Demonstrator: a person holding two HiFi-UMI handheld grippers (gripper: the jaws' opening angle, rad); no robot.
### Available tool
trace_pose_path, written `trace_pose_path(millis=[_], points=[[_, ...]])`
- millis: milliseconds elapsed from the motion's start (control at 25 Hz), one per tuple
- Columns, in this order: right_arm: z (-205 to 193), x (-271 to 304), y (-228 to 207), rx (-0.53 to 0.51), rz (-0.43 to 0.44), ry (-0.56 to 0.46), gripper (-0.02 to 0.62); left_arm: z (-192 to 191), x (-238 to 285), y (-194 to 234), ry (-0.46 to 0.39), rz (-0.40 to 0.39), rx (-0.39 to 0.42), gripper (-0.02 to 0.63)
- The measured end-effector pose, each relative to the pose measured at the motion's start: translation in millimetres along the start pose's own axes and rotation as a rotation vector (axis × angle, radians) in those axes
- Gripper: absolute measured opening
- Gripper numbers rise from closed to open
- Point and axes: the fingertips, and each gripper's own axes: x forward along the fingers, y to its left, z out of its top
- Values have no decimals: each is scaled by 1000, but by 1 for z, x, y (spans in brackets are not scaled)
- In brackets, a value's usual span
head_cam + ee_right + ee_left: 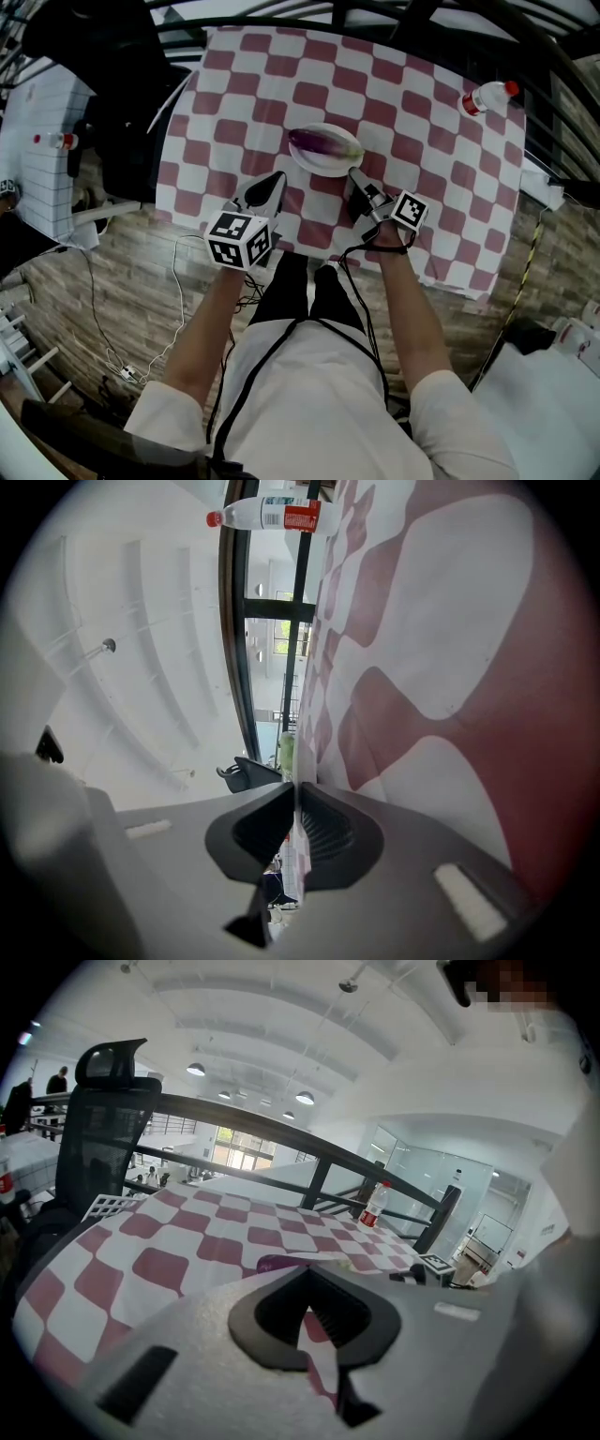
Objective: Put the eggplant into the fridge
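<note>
A purple eggplant (323, 143) with a pale green stem end lies on a small white plate (319, 169) on the red-and-white checked tablecloth (412, 112). My right gripper (354, 174) is rolled onto its side at the plate's near right edge. Its jaws are shut on the thin white rim, seen as a sliver between the tips of the right gripper (296, 786). My left gripper (270, 186) hovers over the cloth just left of the plate, shut with nothing in it. From the left gripper (307, 1271) the eggplant (279, 1263) shows just beyond the tips.
A plastic water bottle (487, 96) with a red cap stands near the table's far right corner. A dark railing (281, 1133) runs behind the table. A black office chair (98, 1119) stands at its left side. Cables trail over the wooden floor (141, 309).
</note>
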Motion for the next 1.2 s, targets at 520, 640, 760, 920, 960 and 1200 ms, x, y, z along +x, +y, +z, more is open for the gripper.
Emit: trace_pose_path(millis=[520, 640, 760, 920, 960, 1200], points=[[5, -2, -18, 40, -108, -21, 29, 2, 1, 1, 10, -19, -11, 3], [4, -4, -23, 67, -134, -32, 28, 5, 0, 3, 9, -19, -10, 3], [4, -4, -27, 84, -155, -37, 28, 4, -1, 5, 15, -19, -7, 3], [4, -4, -27, 95, -180, -43, 32, 3, -2, 6, 25, -19, -4, 3], [4, -4, -28, 95, -185, -45, 35, 4, -3, 6, 24, -19, -2, 3], [4, -3, -26, 97, -195, -45, 91, 8, -5, 3, 16, -24, 4, 3]])
